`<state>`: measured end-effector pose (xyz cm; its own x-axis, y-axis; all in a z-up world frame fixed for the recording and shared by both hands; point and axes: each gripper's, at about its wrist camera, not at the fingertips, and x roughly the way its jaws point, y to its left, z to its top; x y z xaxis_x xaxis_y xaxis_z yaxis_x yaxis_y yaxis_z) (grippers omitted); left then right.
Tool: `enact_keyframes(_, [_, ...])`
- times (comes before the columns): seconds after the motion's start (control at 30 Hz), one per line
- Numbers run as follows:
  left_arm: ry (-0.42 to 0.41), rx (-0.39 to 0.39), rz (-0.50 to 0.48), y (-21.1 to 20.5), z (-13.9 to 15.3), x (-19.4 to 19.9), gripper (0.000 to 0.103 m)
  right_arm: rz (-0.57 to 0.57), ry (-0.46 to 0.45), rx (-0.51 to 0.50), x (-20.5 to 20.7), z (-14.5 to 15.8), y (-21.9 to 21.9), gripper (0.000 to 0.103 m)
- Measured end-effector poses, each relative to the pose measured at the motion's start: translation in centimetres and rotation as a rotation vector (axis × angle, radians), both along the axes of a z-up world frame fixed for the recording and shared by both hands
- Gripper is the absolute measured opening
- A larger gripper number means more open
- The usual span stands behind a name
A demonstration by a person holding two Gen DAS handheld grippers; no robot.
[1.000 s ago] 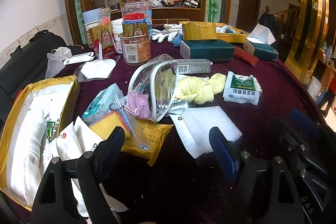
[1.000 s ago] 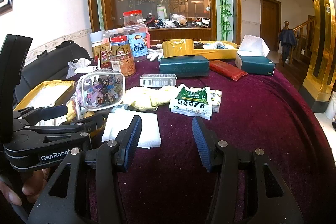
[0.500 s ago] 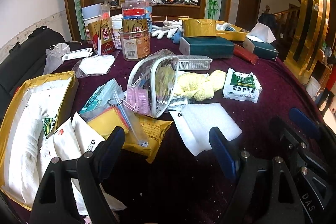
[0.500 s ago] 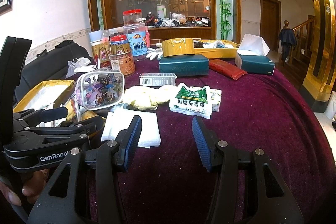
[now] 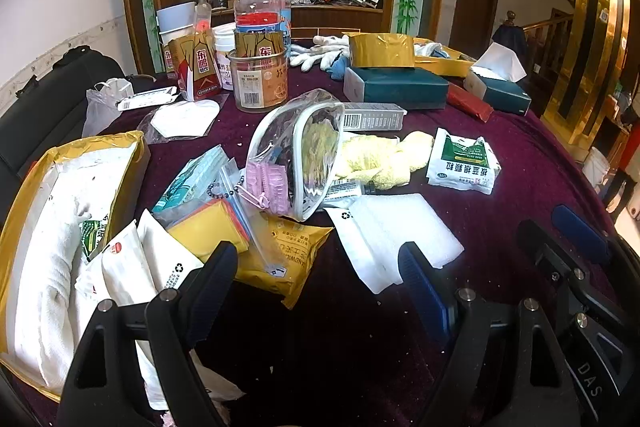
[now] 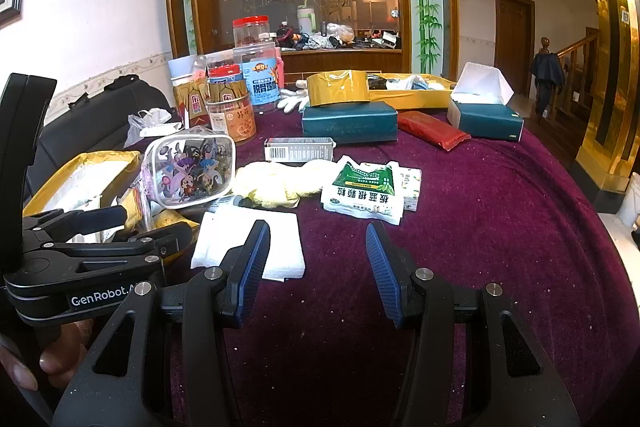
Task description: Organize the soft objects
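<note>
A yellow cloth [image 5: 378, 159] [image 6: 276, 179] lies mid-table beside a clear pouch [image 5: 298, 151] [image 6: 190, 171]. A flat white pad [image 5: 394, 237] [image 6: 250, 247] lies just in front of both grippers. A yellow box [image 5: 60, 211] at the left holds a white towel and white packets. My left gripper [image 5: 320, 287] is open and empty above the table's near edge. My right gripper [image 6: 318, 267] is open and empty, its left finger over the white pad's edge. The left gripper also shows in the right wrist view [image 6: 120, 227].
The purple table [image 6: 500, 227] carries a green-white sachet [image 5: 462, 163] [image 6: 362, 189], yellow packets [image 5: 276, 255], teal tissue boxes [image 6: 348, 127], a red pack [image 6: 432, 129], jars [image 5: 260, 79], white gloves [image 5: 320, 53] and a second yellow box [image 6: 400, 93] at the back.
The left wrist view has tilted slightly, so the table's contents sit a little lower in frame. Both grippers stay open and nothing on the table has moved.
</note>
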<state>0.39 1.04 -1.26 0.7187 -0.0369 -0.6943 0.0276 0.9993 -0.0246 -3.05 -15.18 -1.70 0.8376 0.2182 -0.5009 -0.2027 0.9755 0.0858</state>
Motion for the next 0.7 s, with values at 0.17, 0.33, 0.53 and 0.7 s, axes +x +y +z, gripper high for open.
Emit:
enact_keyframes(0.17, [0.003,0.0,-0.002,0.09,-0.05,-0.01,0.083,0.0,0.0,0.0,0.01,0.01,-0.01,0.05])
enact_keyframes(0.33, [0.006,-0.002,-0.004,0.16,-0.1,0.02,0.083,0.0,0.001,-0.001,0.01,0.0,0.0,0.05])
enact_keyframes(0.53, [0.007,-0.002,-0.002,0.18,-0.14,0.07,0.083,0.0,0.001,-0.001,0.03,0.01,0.04,0.05])
enact_keyframes(0.7, [0.009,-0.002,-0.002,0.23,-0.18,0.05,0.083,0.0,0.005,-0.001,0.12,-0.14,-0.03,0.05])
